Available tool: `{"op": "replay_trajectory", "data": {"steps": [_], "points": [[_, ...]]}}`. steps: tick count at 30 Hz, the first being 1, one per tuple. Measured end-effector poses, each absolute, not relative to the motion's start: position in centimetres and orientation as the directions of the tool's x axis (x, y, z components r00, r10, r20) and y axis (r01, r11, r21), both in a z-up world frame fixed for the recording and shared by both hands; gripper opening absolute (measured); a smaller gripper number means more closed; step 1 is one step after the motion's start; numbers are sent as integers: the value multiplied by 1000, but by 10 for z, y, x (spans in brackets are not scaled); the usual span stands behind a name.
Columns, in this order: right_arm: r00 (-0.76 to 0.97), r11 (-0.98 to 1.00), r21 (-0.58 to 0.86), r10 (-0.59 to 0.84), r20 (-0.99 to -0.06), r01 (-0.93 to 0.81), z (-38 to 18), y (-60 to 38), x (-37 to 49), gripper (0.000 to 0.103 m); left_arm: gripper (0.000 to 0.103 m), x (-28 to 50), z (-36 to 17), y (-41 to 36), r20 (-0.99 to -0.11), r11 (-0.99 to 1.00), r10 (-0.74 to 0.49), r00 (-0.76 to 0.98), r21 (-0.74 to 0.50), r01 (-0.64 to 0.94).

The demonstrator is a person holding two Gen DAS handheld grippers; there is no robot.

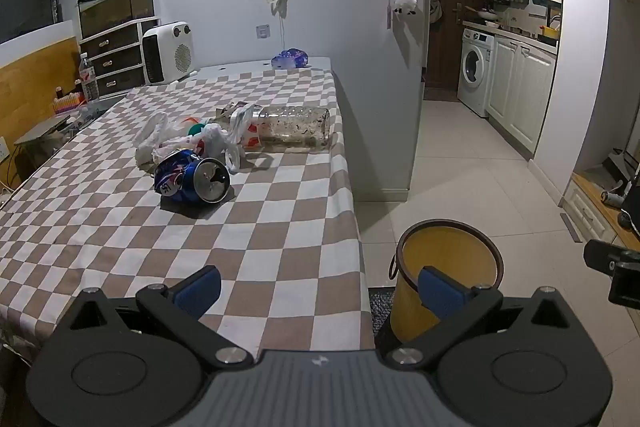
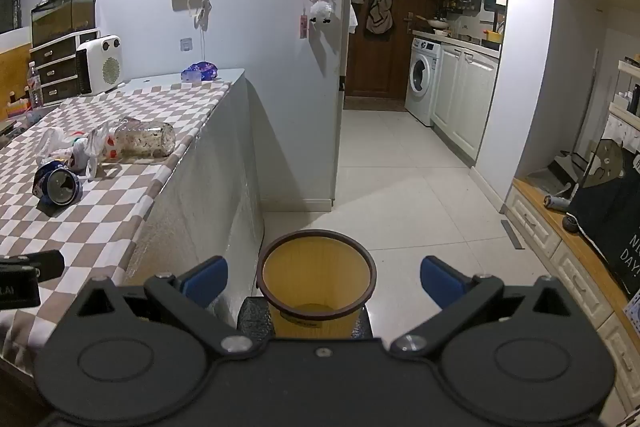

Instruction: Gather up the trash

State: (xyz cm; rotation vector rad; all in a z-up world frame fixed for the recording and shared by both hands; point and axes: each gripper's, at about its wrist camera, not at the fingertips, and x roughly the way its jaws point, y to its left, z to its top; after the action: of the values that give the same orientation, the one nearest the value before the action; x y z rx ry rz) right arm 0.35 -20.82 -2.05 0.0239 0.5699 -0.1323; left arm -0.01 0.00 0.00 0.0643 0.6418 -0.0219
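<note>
A crushed blue soda can [image 1: 192,181] lies on the checkered tablecloth [image 1: 120,227], with a crumpled white plastic bag [image 1: 188,139] and a clear dirty plastic bottle [image 1: 294,127] on its side behind it. They also show in the right wrist view: the can [image 2: 58,187], the bag [image 2: 72,147], the bottle [image 2: 144,139]. A yellow trash bin [image 1: 444,267] with a dark rim stands on the floor beside the table; in the right wrist view the bin [image 2: 316,279] looks empty. My left gripper [image 1: 320,291] is open and empty over the table's near right corner. My right gripper [image 2: 324,279] is open and empty above the bin.
A white heater [image 1: 168,53], a dark drawer unit [image 1: 114,59] and a blue wrapped item [image 1: 290,59] stand at the table's far end. A wall corner [image 1: 416,107] rises behind the bin. Tiled floor [image 2: 420,195] leads to a washing machine [image 2: 422,75] and white cabinets.
</note>
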Motion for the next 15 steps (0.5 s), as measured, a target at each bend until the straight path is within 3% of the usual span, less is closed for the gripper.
{"op": "replay_trajectory", "data": {"steps": [15], "points": [[831,992,-14,-116,-544,129,-20,-207,3,103,103,0,0,0,-600,998,0,800,54,40]]}}
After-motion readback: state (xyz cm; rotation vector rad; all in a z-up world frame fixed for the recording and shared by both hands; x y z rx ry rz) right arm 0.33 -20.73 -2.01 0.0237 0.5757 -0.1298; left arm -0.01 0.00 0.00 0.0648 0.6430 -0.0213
